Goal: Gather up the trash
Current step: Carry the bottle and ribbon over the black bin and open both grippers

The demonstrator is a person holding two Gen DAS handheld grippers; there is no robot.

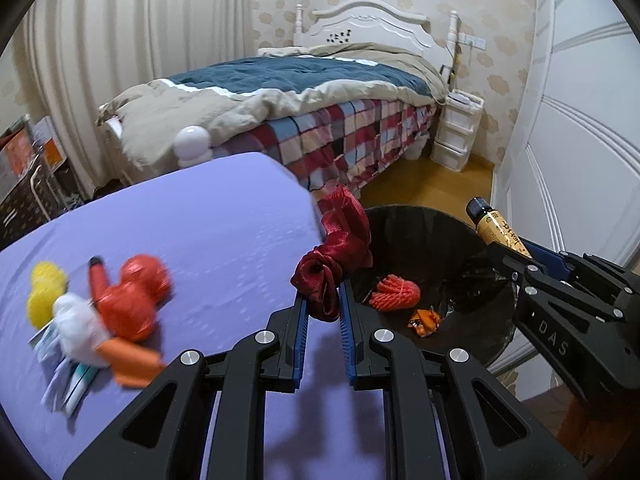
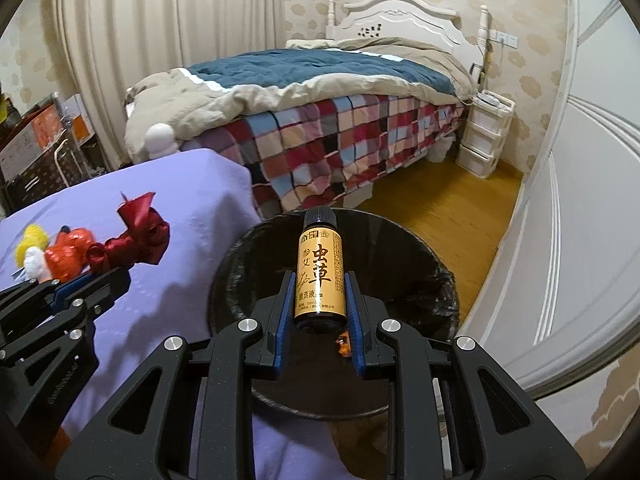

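Observation:
My left gripper point(image 1: 325, 305) is shut on a crumpled dark red ribbon point(image 1: 340, 248), held at the edge of the purple-covered table point(image 1: 200, 232), just left of the black-lined trash bin point(image 1: 432, 232). My right gripper point(image 2: 318, 284) is shut on a small brown bottle with a gold label point(image 2: 320, 272), held over the bin point(image 2: 420, 264). The same bottle point(image 1: 498, 226) shows at the right of the left wrist view above the bin's rim. Inside the bin lie a red foam net point(image 1: 396, 293) and an orange wrapper point(image 1: 425, 322). The ribbon point(image 2: 138, 236) also appears left of the bin in the right wrist view.
A pile of orange, yellow and white scraps point(image 1: 100, 312) lies on the table's left side. Behind stand a bed with a patchwork cover point(image 1: 340, 136), a white drawer unit point(image 1: 456, 132) and a white wardrobe point(image 1: 580, 120). Wooden floor point(image 2: 448, 204) lies between bin and bed.

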